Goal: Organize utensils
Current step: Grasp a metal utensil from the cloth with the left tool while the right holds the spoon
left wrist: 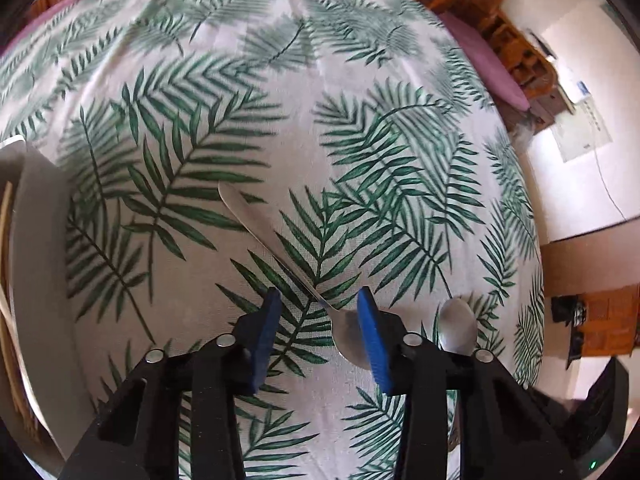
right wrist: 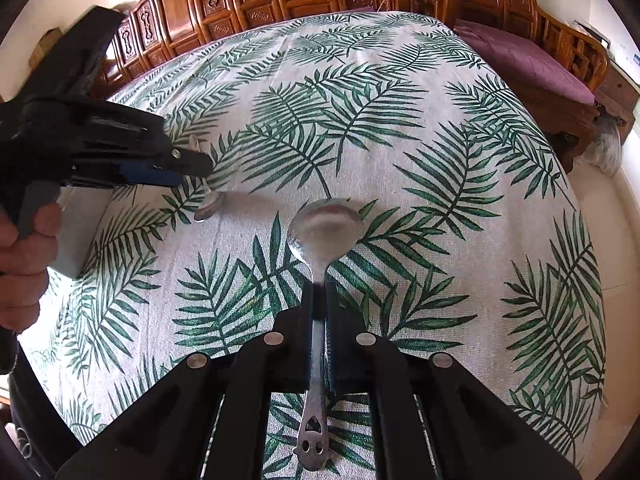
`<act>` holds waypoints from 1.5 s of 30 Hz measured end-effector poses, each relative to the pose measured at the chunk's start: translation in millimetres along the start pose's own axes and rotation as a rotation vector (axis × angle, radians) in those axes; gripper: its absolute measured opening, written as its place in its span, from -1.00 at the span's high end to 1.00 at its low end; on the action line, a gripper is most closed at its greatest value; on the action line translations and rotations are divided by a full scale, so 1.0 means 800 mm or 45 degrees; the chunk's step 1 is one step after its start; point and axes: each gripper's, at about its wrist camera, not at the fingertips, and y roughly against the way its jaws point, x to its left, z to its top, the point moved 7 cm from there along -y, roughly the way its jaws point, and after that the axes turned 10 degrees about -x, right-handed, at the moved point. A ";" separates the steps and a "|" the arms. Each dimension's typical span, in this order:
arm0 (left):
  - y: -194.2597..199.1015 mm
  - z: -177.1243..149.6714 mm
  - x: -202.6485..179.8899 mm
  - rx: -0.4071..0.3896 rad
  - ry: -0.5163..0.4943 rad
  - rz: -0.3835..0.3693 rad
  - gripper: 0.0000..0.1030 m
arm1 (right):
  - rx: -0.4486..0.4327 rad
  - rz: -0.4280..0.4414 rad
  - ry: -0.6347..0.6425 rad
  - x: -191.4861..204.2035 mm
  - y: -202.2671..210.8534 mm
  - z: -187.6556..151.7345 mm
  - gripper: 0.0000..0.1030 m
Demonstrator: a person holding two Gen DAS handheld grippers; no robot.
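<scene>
I have the right gripper [right wrist: 319, 292] clamped on a spoon [right wrist: 324, 228]: its jaws are pressed narrow against the handle, the bowl sticks out ahead of them and the cut-out handle end trails back between the arms. That spoon seems to be held just above the leaf-print tablecloth [right wrist: 420, 152] that covers the table.

My left gripper [left wrist: 318, 320] has its jaws wide apart, and a second spoon [left wrist: 280, 252] lies on the cloth between them. Its bowl sits close against the inside of the right-hand blue pad, and its handle runs forward and to the left, out past the jaw tips. The jaws hold nothing yet. In the left wrist view the bowl of the first spoon shows just outside the right-hand jaw.

Well off to the left of the left jaws is a pale tray [left wrist: 36, 240] with what look like wooden sticks in it; I cannot tell more.

I judge this as the pick-up step for the second spoon. Next I would close the left jaws across its neck, squarely so the thin metal does not slip or twist, then carry both spoons toward the tray.
</scene>
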 end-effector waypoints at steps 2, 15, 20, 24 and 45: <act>-0.003 0.001 -0.001 0.006 0.007 0.023 0.33 | -0.002 -0.002 -0.008 -0.002 0.001 0.000 0.87; -0.010 -0.002 -0.014 0.004 -0.063 0.182 0.66 | -0.004 -0.005 -0.008 -0.004 0.001 0.000 0.86; -0.018 0.005 -0.025 -0.009 -0.065 0.174 0.66 | -0.005 -0.005 -0.015 -0.006 0.002 -0.002 0.86; -0.022 0.011 -0.035 -0.023 -0.103 0.204 0.71 | -0.005 -0.005 -0.012 -0.006 0.002 -0.002 0.86; -0.035 0.018 -0.051 -0.069 -0.305 0.317 0.77 | -0.005 -0.004 -0.013 -0.007 0.001 -0.002 0.86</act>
